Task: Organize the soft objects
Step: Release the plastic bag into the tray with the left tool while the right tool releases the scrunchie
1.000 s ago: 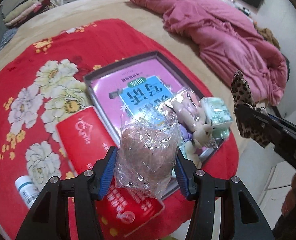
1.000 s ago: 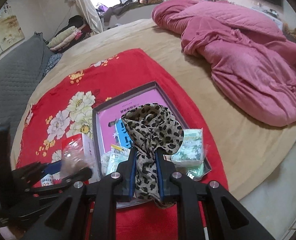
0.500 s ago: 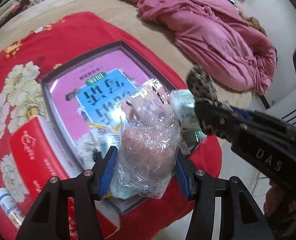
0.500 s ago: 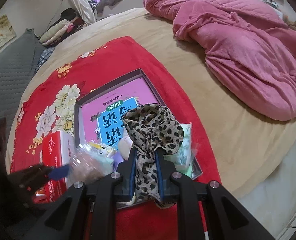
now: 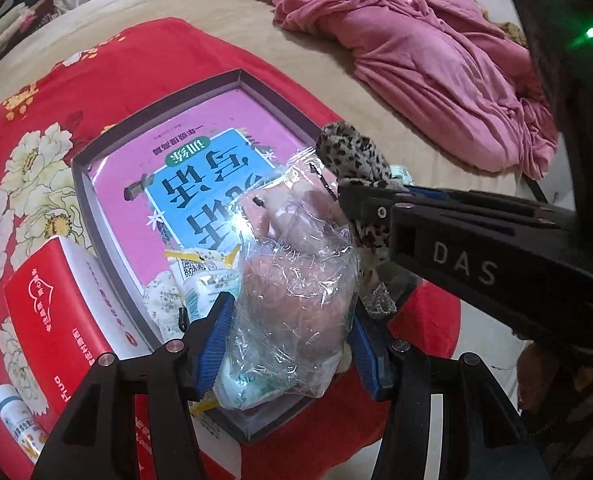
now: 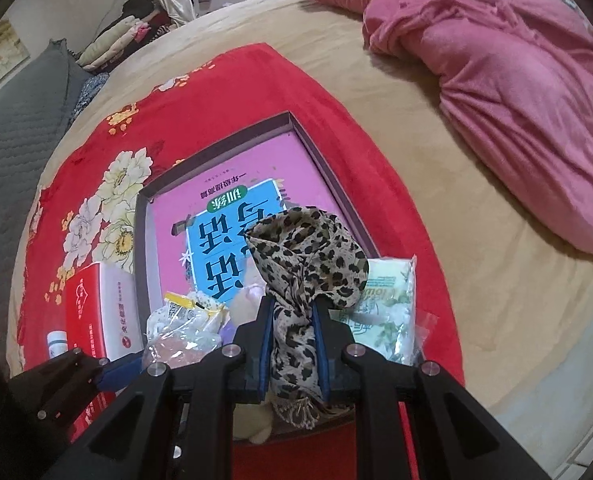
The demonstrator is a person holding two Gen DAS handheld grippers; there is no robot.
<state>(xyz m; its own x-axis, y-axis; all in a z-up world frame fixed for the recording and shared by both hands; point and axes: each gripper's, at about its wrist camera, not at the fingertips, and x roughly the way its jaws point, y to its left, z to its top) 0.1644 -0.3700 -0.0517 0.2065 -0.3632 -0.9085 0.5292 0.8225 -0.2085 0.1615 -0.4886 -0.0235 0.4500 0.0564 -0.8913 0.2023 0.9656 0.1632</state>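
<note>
Judging from how things lie, the sorting is taken to be well under way but unfinished. A red floral blanket (image 6: 256, 92) is spread on the bed, and on it a shallow grey box (image 6: 338, 184) is set, lined with a pink and blue booklet (image 5: 192, 184). Several soft packets are already gathered at the box's near end: a green-printed tissue pack (image 6: 388, 308) and a yellow-edged pouch (image 6: 186, 306) among them. A red carton (image 5: 52, 320) and a small white bottle (image 5: 14, 420) lie just beside the box, outside it.

Two items are not yet released. A leopard-print scarf (image 6: 308, 256), thin and bunched into a knot above the pads with a tail drooping below, is pinched by the right gripper (image 6: 294, 344) over the box's near edge. A crinkled clear bag (image 5: 292, 300) with something pinkish and soft inside is squeezed by the left gripper (image 5: 290, 340), also above the near end of the box.
</note>
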